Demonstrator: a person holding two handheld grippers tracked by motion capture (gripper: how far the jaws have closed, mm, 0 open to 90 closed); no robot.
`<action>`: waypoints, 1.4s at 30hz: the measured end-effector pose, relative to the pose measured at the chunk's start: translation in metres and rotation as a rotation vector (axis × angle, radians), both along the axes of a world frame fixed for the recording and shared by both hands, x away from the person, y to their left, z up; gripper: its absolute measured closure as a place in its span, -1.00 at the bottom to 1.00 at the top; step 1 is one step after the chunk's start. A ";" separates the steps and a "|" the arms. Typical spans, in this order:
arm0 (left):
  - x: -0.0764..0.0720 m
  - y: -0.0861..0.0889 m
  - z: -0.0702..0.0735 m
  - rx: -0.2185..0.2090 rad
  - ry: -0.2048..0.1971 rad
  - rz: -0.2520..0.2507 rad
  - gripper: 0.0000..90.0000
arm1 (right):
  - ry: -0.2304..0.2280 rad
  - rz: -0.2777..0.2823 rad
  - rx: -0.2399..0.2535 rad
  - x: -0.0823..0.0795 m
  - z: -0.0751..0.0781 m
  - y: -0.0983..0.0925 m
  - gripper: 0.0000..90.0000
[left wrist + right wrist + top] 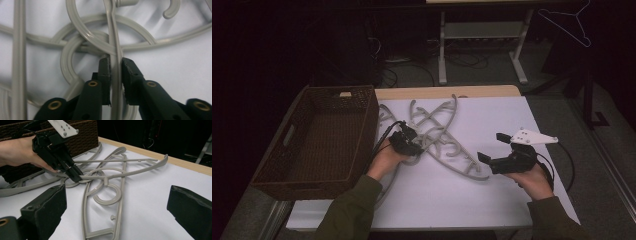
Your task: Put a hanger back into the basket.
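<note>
the wicker basket [319, 140] at the table's [512, 115] left is empty, so the sorting looks barely begun. the grey plastic hangers [447, 145] lie tangled in a heap on the white table beside it. the left hand-held gripper [115, 62] is clenched on a thin bar of one hanger [115, 45]. the right hand-held gripper [117, 205] hangs released, holding nothing, near the heap. all hangers remain to be moved.

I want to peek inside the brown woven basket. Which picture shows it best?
The high view: the brown woven wicker basket sits whole at the table's left, with its inside, rim and handle slot visible. The right gripper view catches just part of its side wall behind the grey plastic hangers.
</note>
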State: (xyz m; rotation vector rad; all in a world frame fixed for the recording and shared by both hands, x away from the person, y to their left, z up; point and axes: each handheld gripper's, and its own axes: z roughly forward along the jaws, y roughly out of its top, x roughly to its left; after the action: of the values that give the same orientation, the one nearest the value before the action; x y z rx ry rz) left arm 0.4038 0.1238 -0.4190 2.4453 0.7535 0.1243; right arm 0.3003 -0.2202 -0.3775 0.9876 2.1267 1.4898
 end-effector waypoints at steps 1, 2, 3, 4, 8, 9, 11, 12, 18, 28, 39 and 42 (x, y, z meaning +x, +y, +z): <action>-0.003 0.001 -0.001 0.003 0.005 -0.001 0.76 | -0.001 0.000 0.001 0.000 0.000 0.000 -0.95; -0.003 0.001 -0.001 0.003 0.005 -0.001 0.79 | -0.001 -0.001 0.002 0.000 0.000 0.000 -0.95; -0.006 0.004 -0.002 -0.007 0.026 0.004 0.79 | 0.001 -0.001 0.001 0.000 0.000 0.000 -0.95; -0.008 0.005 -0.002 0.000 0.026 -0.002 0.79 | 0.001 -0.002 0.002 0.000 0.000 0.000 -0.95; -0.011 0.008 -0.002 -0.001 0.031 -0.002 0.79 | 0.000 -0.002 0.003 -0.001 0.001 0.000 -0.95; -0.014 0.009 -0.003 0.003 0.048 -0.009 0.80 | -0.003 -0.003 0.000 -0.001 0.001 0.000 -0.95; -0.019 0.010 -0.002 0.005 0.050 -0.012 0.80 | -0.003 -0.005 0.002 -0.001 0.001 0.000 -0.95; -0.019 0.010 -0.002 0.005 0.050 -0.012 0.80 | -0.003 -0.006 0.003 -0.001 0.001 0.000 -0.95; -0.020 0.010 0.000 -0.007 0.029 -0.010 0.56 | -0.004 -0.008 0.001 -0.001 0.001 0.000 -0.95; -0.017 0.003 -0.005 -0.013 0.032 0.007 0.79 | 0.000 -0.007 -0.001 0.000 0.000 0.000 -0.95; -0.022 0.004 0.010 -0.045 -0.006 0.028 0.82 | 0.000 -0.008 0.000 0.000 0.000 0.000 -0.95; -0.023 0.007 0.021 -0.064 -0.024 0.026 0.82 | -0.002 -0.010 0.001 -0.001 0.000 -0.001 -0.95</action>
State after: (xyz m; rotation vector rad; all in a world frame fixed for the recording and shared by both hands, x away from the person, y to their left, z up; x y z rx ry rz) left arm 0.3809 0.1305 -0.3979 2.3704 0.7669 0.1371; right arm 0.2993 -0.2207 -0.3773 0.9954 2.1174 1.4867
